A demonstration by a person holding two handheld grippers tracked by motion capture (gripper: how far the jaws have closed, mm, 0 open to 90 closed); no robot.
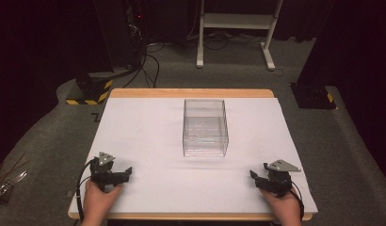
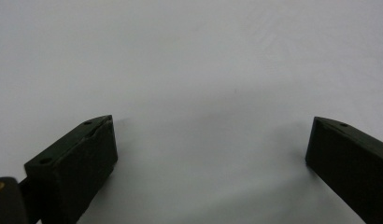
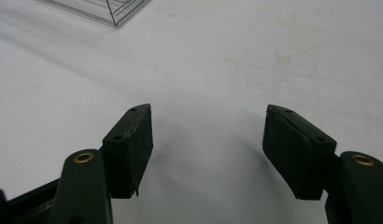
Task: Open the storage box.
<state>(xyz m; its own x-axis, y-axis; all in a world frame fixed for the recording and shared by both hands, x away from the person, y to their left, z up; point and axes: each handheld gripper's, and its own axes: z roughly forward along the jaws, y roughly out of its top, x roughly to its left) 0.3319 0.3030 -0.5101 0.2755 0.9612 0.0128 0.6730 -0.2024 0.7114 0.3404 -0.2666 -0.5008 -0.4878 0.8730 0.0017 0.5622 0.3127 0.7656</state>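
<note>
We found the left gripper (image 1: pixel 127 171) resting near the table's (image 1: pixel 148 197) front left corner, jaws spread, nothing between them. The clear box (image 1: pixel 205 127) stood mid-table, well apart from both. The right gripper (image 1: pixel 253 175) lay front right, jaws likewise spread wide and empty.

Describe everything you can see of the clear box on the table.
The clear box is a rectangular, open-topped container that looks like transparent plastic, with thin straight walls. It appears empty. It stands upright on the white table cover, about mid-table. Nothing touches it apart from that cover. One of its corners also shows at the top of the right gripper view.
</note>
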